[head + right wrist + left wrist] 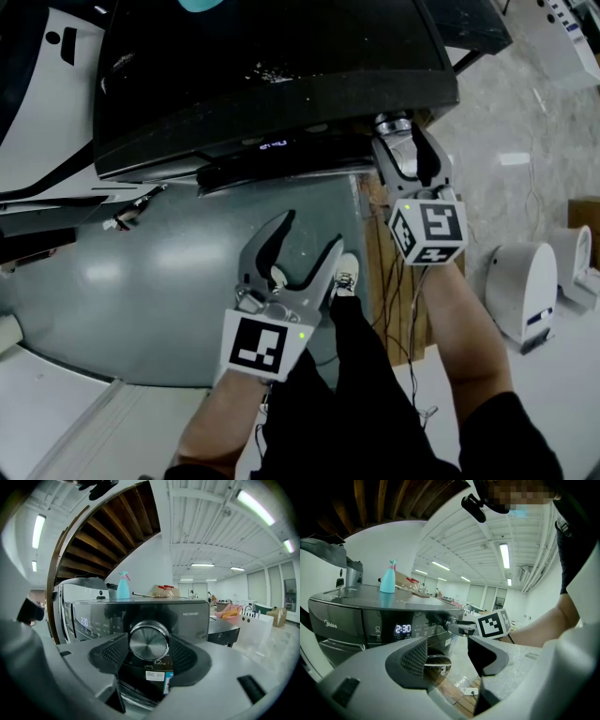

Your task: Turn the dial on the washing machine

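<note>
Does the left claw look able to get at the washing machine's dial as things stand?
Probably not: the right claw grips the dial on both sides, leaving little room, while the left claw hangs open lower down, apart from it.

Black trousers fill six o'clock, a white laced shoe peeking above; black sleeve at five. Left gripper and right gripper, both grey, dark curved fingers, each with a black-and-white marker cube (green light glowing on the left one).

Left tool held out, jaws apart, right tool gripping dial.
</note>
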The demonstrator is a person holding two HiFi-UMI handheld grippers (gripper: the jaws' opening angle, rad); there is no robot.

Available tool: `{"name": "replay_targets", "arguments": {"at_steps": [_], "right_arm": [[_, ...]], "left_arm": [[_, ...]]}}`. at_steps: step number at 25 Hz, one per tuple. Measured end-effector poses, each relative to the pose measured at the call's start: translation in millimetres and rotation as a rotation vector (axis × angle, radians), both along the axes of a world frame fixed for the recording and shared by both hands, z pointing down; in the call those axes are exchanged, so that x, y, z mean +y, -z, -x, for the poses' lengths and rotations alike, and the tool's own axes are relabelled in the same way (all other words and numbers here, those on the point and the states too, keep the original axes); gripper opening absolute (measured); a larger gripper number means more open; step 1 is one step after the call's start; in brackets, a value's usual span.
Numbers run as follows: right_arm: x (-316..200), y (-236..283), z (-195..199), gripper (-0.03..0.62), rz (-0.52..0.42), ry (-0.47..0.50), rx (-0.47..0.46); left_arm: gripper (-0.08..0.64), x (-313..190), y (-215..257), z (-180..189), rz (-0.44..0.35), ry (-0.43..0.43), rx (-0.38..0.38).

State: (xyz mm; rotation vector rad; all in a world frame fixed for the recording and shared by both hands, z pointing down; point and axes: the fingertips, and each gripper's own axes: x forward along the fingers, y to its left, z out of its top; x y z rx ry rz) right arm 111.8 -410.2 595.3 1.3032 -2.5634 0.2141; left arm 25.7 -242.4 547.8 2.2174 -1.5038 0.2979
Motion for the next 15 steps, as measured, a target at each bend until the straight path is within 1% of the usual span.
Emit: {"name": "replay_targets", "arguments": {"at_steps": [4, 6, 12, 15], "right_arm": [[-0.6, -0.9, -1.9, 0.27, 0.045, -0.016, -0.072], [-0.8, -1.3, -2.0, 0.27, 0.055, -0.018, -0.091], [2.0, 1.1, -3.2, 0.273, 0.033, -0.021, -0.057], [5.3, 7.0, -4.0, 0.276, 0.025, -0.023, -0.054]], "left_arm": [[0.25, 1.8, 0.4, 0.9, -0.003, 0.001, 0.0], [0.25, 3.1, -0.5, 1.1, -0.002, 0.001, 0.001], [0.25, 6.2, 0.6, 0.6, -0.001, 0.0, 0.004], [0.25, 6.4, 5.7, 2.0, -0.007, 0.0, 0.003]]}}
